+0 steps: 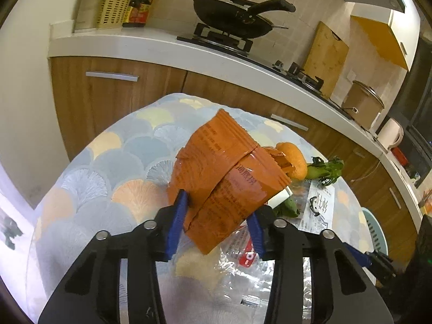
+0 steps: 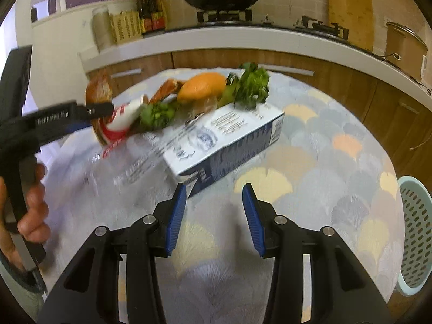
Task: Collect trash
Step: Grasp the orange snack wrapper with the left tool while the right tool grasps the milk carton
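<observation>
My left gripper [image 1: 217, 208] is shut on a crumpled orange wrapper [image 1: 224, 178] and holds it above the round table. Behind the wrapper lie an orange peel [image 1: 294, 159], green vegetable scraps [image 1: 328, 168] and a clear plastic bag [image 1: 237, 267]. In the right wrist view my right gripper [image 2: 214, 197] is open and empty, just short of a blue-and-white carton [image 2: 226, 140] lying on the table. The peel [image 2: 201, 86], the greens [image 2: 248, 83] and a red-and-white wrapper [image 2: 121, 124] lie beyond it. The left gripper [image 2: 91, 110] shows at the left, held by a hand.
The table has a fan-patterned cloth [image 2: 324, 162]. A pale green perforated basket [image 2: 415, 232] stands at the table's right edge. Behind is a kitchen counter [image 1: 162, 48] with a wok [image 1: 235, 19], a cutting board [image 1: 326, 56] and a pot [image 1: 361, 105].
</observation>
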Available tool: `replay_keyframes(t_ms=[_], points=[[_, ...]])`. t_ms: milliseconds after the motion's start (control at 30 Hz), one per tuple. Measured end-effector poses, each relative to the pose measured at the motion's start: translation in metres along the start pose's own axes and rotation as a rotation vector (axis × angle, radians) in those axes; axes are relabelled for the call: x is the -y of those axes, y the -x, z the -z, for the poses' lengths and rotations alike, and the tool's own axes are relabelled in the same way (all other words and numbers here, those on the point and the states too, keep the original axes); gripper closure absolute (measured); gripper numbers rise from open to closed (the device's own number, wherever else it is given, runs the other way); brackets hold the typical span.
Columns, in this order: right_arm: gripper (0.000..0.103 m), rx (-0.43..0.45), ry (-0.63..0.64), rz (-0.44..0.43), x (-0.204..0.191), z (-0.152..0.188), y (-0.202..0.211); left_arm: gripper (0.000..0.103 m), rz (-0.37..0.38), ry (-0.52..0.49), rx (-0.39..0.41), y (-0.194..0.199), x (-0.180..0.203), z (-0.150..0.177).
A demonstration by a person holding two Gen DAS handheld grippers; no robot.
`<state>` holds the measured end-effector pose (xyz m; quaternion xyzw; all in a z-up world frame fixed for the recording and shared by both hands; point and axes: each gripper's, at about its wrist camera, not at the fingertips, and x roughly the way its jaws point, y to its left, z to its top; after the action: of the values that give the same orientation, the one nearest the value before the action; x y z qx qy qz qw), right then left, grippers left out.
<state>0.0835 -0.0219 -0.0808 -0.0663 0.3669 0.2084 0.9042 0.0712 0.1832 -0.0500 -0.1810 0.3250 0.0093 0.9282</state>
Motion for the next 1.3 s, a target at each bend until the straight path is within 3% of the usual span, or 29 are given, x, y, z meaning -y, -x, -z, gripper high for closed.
replay_keyframes(t_ms=[167, 300, 433, 700, 800, 933, 1000, 1033, 1300], points=[[0.057, -0.052, -0.003, -0.054, -0.009, -0.004, -0.014, 0.084, 0.012, 0.022, 0.015, 0.004, -0.003, -0.002], [0.057, -0.053, 0.010, -0.010, -0.017, -0.007, -0.018, 0.097, 0.026, 0.048, 0.015, 0.005, -0.009, -0.002], [0.057, -0.051, -0.068, 0.010, 0.002, -0.009, -0.017, 0.098, 0.035, 0.049, 0.017, 0.005, -0.010, -0.002], [0.057, -0.008, -0.238, 0.174, 0.069, -0.008, -0.005, 0.099, 0.059, 0.041, 0.034, 0.010, -0.003, -0.003], [0.057, -0.005, -0.300, 0.199, 0.094, -0.009, -0.001, 0.099, 0.065, 0.045, 0.033, 0.010, -0.002, -0.002], [0.055, 0.024, -0.236, 0.144, 0.084, -0.011, 0.009, 0.099, 0.072, 0.052, 0.036, 0.011, -0.001, -0.003], [0.043, 0.043, -0.194, 0.116, 0.073, -0.018, 0.011, 0.099, 0.076, 0.054, 0.041, 0.013, -0.001, -0.004], [0.042, 0.046, -0.177, 0.110, 0.069, -0.023, 0.010, 0.099, 0.075, 0.053, 0.044, 0.014, 0.000, -0.003], [0.034, 0.000, -0.118, 0.119, 0.058, -0.051, -0.031, 0.100, 0.068, 0.049, 0.075, 0.026, -0.003, -0.007]])
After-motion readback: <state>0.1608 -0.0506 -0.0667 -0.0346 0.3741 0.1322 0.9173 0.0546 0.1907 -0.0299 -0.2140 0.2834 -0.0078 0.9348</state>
